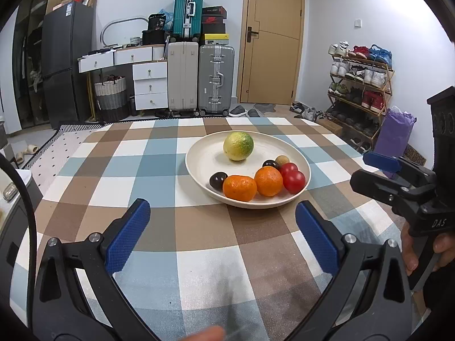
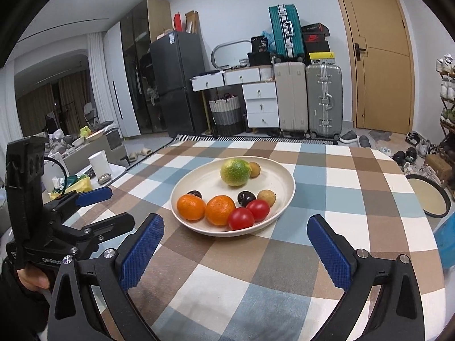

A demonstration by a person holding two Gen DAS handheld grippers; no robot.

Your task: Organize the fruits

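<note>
A cream plate (image 1: 196, 153) (image 2: 284, 179) sits mid-table on the checked cloth. It holds a green-yellow citrus (image 1: 238, 146) (image 2: 235, 172) at the back and two oranges (image 1: 239, 188) (image 2: 220, 209) at the front. Beside the oranges lie two red tomatoes (image 1: 294, 181) (image 2: 240, 218), dark plums (image 1: 218, 179) (image 2: 246, 198) and small tan longans (image 1: 282, 160) (image 2: 266, 197). My left gripper (image 1: 221, 207) (image 2: 113, 207) stands open just short of the plate's near rim, nothing between its blue pads. My right gripper (image 2: 235, 220) (image 1: 369, 170) is open too, empty, near the plate's front.
The checked tablecloth (image 1: 142, 170) covers the whole table. A black-rimmed round dish (image 2: 428, 196) and something blue (image 2: 446, 236) sit at the table's right edge. Beyond the far edge stand suitcases (image 1: 216, 79), white drawers (image 1: 150, 85) and a shoe rack (image 1: 358, 85).
</note>
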